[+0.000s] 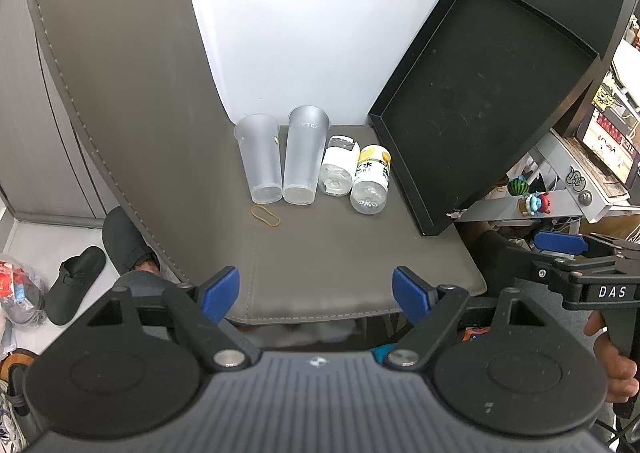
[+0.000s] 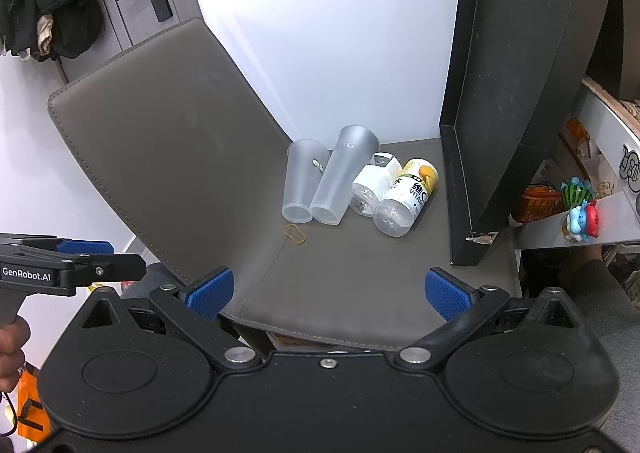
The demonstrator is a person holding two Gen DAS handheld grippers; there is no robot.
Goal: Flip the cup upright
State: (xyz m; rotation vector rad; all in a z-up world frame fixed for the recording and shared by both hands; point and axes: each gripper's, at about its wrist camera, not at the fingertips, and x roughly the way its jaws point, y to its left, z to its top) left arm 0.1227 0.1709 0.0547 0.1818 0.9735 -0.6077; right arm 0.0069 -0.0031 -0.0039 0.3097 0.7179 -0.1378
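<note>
From the left wrist view, two frosted translucent plastic cups lie on their sides on the grey leather chair seat (image 1: pixel 340 253), at about twelve o'clock from the left claw (image 1: pixel 316 295). The left cup (image 1: pixel 259 157) and the taller grey cup (image 1: pixel 304 155) touch, bases toward the camera, probably so each must be tipped up. Just beside them at one o'clock lie a white-labelled clear bottle (image 1: pixel 338 167) and a yellow-labelled clear bottle (image 1: pixel 371 183). A tan rubber band (image 1: pixel 266 214) lies nearer. The left claw is spread wide, holding nothing.

From the right wrist view, the cups (image 2: pixel 320 181) sit at eleven o'clock. A black tray (image 2: pixel 504 101) leans upright at one o'clock. The right claw (image 2: pixel 328 293) gapes wide, touching nothing.
</note>
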